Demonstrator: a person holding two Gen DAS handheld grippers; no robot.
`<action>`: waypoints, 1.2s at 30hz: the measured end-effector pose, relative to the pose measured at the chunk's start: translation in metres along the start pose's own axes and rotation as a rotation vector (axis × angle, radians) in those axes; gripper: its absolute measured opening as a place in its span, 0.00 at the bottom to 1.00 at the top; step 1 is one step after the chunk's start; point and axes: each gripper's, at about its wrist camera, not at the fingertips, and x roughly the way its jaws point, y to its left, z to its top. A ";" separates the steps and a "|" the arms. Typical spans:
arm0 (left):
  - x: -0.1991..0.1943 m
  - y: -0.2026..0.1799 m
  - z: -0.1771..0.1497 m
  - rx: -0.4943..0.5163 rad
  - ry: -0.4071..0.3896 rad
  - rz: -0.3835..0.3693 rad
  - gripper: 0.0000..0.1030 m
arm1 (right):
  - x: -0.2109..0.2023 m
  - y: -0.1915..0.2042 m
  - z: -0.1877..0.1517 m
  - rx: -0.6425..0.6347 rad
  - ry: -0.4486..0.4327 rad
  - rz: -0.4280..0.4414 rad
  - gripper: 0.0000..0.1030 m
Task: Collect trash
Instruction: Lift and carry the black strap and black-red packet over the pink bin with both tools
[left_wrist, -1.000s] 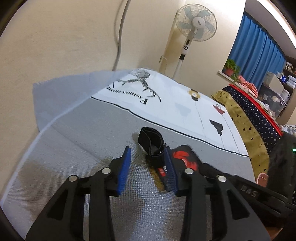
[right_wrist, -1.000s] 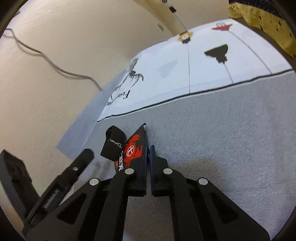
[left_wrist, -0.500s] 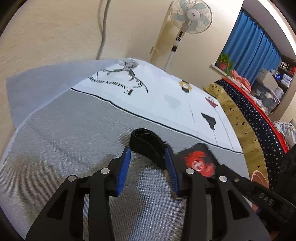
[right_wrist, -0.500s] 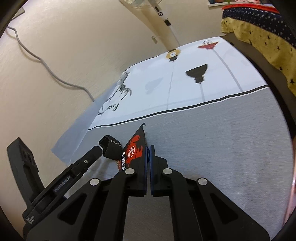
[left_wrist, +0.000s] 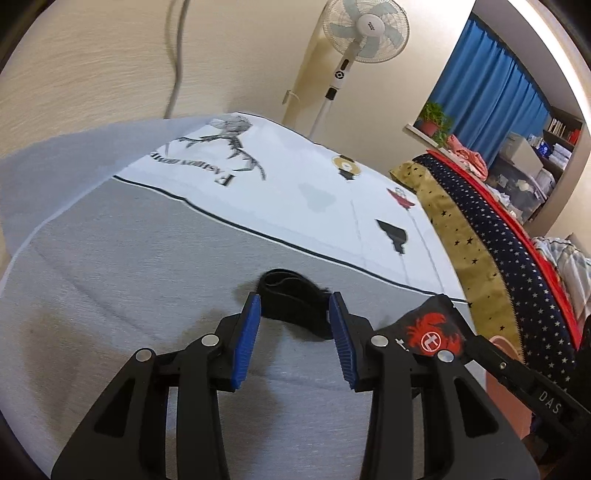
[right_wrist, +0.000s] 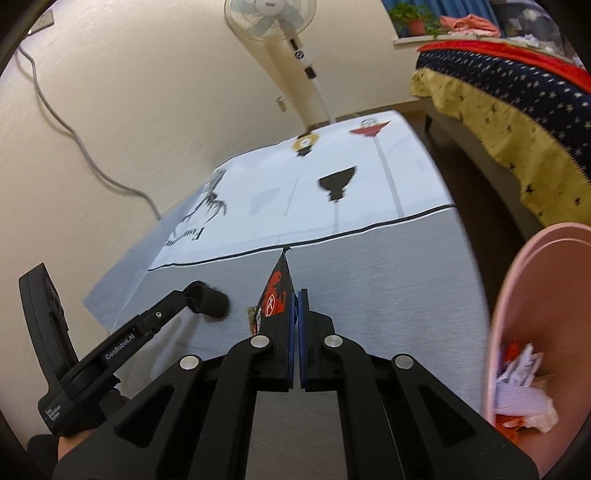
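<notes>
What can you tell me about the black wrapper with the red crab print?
The black wrapper with the red crab print is thin, flat foil-like packaging with a circled white mark. The right gripper is shut on its lower edge, holding it upright, its pointed corner up, off the grey mat. Nothing else touches it.

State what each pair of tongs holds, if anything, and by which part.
Right tongs: shut on the black wrapper with the red crab print, gripped at its lower end. Left tongs: the black strap sits between the pads; grip unclear.
</notes>
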 end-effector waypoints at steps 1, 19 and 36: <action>0.001 -0.005 0.000 0.005 0.003 -0.009 0.38 | -0.003 -0.003 0.001 0.004 -0.006 -0.008 0.01; 0.011 -0.042 -0.011 0.098 0.052 0.061 0.10 | -0.056 -0.020 0.007 -0.027 -0.066 -0.085 0.01; -0.059 -0.067 -0.022 0.214 -0.006 0.014 0.09 | -0.139 -0.009 0.007 -0.067 -0.162 -0.137 0.01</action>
